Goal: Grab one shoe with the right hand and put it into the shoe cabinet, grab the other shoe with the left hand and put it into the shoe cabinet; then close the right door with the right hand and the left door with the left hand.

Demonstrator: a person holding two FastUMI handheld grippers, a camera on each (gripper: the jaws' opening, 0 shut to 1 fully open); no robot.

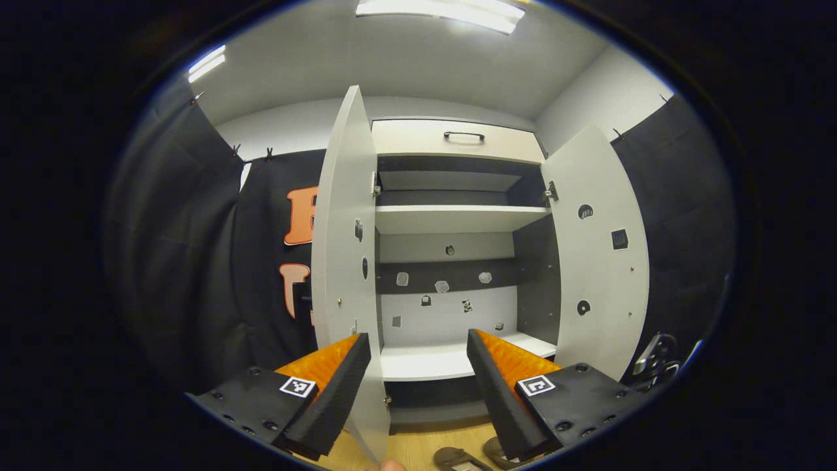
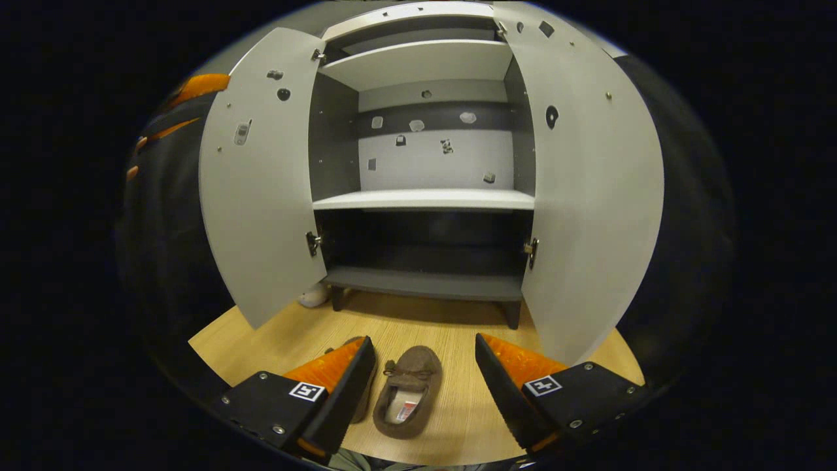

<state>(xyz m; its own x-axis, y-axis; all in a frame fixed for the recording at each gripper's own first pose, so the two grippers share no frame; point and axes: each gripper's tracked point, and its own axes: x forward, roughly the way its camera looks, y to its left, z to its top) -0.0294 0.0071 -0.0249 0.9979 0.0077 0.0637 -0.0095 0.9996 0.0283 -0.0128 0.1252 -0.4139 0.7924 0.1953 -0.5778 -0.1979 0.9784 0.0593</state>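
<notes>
Two brown slippers lie side by side on the wooden floor in front of the shoe cabinet point(image 2: 425, 199). One slipper point(image 2: 409, 391) lies between the fingers of my right gripper point(image 2: 425, 379), which is open above it. The other slipper point(image 2: 363, 386) is mostly hidden behind the left finger. Both cabinet doors stand wide: left door point(image 2: 261, 196), right door point(image 2: 588, 196). In the left gripper view my left gripper point(image 1: 418, 376) is open and held higher, facing the cabinet shelves point(image 1: 451, 219). The slippers' tips point(image 1: 461, 458) peek in at the bottom.
The left door point(image 1: 343, 261) stands edge-on just inside my left finger. The right door point(image 1: 598, 261) is swung out. A drawer with a dark handle point(image 1: 464, 136) tops the cabinet. A small white object point(image 2: 315, 296) lies on the floor under the left door.
</notes>
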